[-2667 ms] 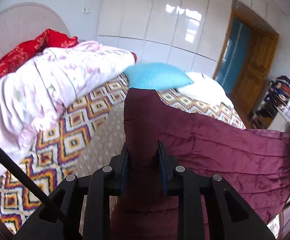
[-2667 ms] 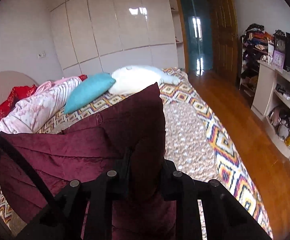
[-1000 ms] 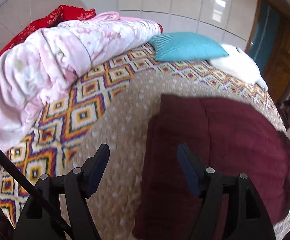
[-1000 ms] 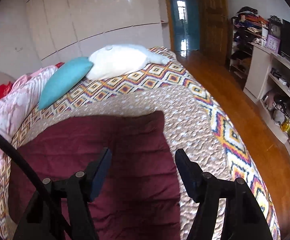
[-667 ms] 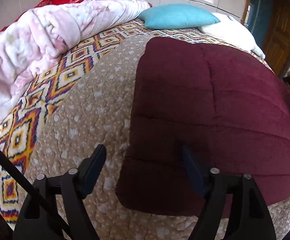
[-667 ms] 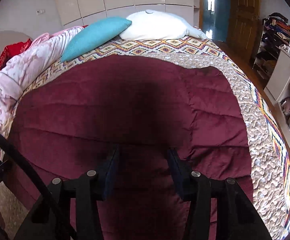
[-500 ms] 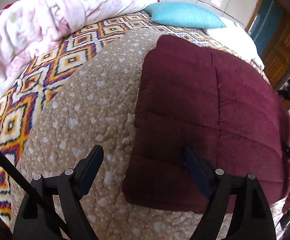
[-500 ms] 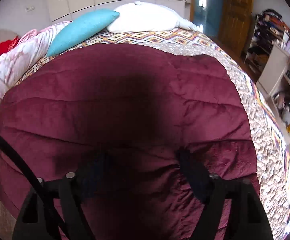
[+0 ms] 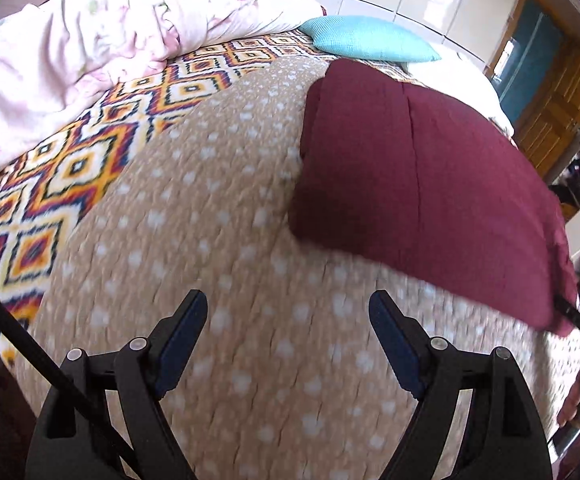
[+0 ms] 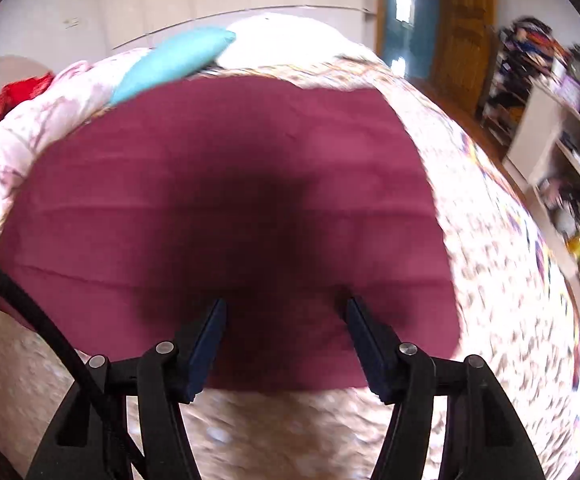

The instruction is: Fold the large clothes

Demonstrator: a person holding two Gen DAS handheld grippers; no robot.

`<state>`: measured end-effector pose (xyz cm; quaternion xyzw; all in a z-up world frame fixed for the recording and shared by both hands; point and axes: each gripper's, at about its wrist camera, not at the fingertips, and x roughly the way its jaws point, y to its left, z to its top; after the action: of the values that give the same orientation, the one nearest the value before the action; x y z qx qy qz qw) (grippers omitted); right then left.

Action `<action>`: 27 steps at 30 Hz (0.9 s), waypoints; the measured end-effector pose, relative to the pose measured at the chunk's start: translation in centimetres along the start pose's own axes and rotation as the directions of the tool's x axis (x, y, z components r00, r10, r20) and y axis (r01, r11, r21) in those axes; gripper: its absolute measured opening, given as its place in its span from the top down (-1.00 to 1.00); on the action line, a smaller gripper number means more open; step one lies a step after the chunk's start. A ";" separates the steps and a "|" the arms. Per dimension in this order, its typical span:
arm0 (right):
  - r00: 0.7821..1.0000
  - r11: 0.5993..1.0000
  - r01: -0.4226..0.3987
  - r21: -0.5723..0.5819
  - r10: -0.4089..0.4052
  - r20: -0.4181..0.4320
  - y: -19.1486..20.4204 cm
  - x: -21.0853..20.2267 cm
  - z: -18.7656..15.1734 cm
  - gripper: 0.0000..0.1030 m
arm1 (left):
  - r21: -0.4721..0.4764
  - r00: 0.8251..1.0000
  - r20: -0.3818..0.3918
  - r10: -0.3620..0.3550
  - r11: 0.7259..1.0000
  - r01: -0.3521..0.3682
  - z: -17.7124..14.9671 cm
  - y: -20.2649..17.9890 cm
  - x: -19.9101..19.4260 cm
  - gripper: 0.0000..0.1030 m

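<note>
Both grippers released the maroon garment, now folded flat on bed, fingers spread.

Your left gripper sits at 6 o'clock over the bedspread, jaws wide apart, nothing between them. The folded garment lies on the bedspread at 1 to 2 o'clock from it, apart from the fingers. Behind the garment at 12 o'clock lies a pillow; the duvet is heaped at 10 to 11 o'clock.

Your right gripper sits at 6 o'clock with its spread fingertips over the garment's near edge. The shelf unit stands at 3 o'clock, off the bed.
</note>
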<state>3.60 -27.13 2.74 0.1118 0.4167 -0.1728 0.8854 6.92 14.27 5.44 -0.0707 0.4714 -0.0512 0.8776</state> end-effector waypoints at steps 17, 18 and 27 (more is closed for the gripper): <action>0.999 1.000 -0.010 0.001 0.010 0.050 0.0 -7.0 -11.3 -0.28 | 0.094 0.994 -0.039 0.105 0.990 -0.100 -7.8 -0.6 1.3 -0.63; 0.999 1.000 -0.011 0.005 0.010 0.051 0.0 -7.1 -11.9 -0.28 | 0.104 0.993 -0.035 0.111 0.989 -0.106 -8.0 -0.8 1.3 -0.65; 1.000 1.000 0.002 0.023 -0.003 0.023 1.0 -6.5 -15.0 -0.36 | 0.136 0.994 -0.012 0.113 0.985 -0.110 -8.8 -1.2 1.5 -0.82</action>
<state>-10.32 -19.74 -1.61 0.1195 0.4047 -0.1798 0.8886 0.41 12.15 -0.35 0.0159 0.4788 -0.0345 0.8771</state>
